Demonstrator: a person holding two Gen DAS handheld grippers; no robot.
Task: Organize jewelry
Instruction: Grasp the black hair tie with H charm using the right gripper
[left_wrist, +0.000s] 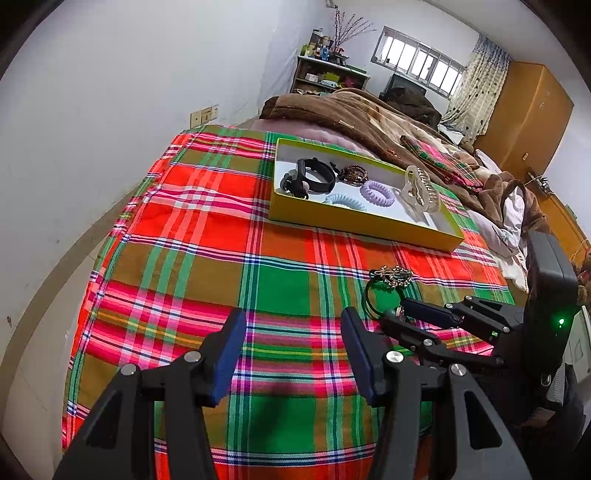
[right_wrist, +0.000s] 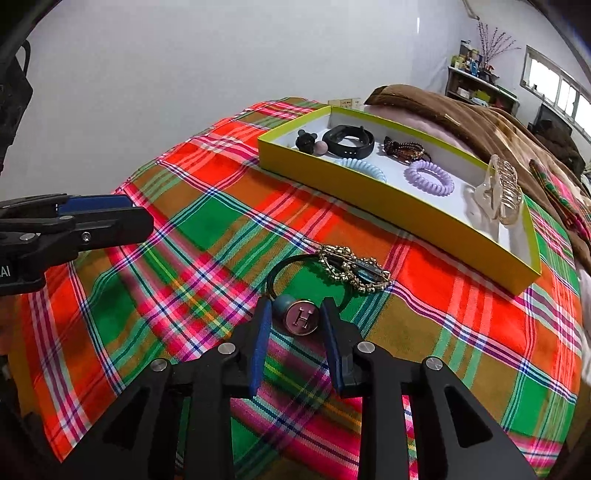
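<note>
A black hair tie with a round "H" charm (right_wrist: 302, 316) and a teal bead lies on the plaid cloth. My right gripper (right_wrist: 295, 314) has its jaws closed around the charm; it also shows in the left wrist view (left_wrist: 397, 317). A gold ornate hair clip (right_wrist: 351, 269) lies just beyond, also in the left wrist view (left_wrist: 393, 277). My left gripper (left_wrist: 291, 332) is open and empty above the cloth. The yellow box (left_wrist: 354, 225) (right_wrist: 388, 210) holds a black band, hair ties, coil ties and a clear claw clip (right_wrist: 498, 195).
The plaid cloth (left_wrist: 184, 229) covers the bed's near end. A brown blanket (left_wrist: 332, 107) lies behind the box. The white wall runs along the left. A shelf (left_wrist: 325, 74) and wooden wardrobe (left_wrist: 528, 114) stand at the far end.
</note>
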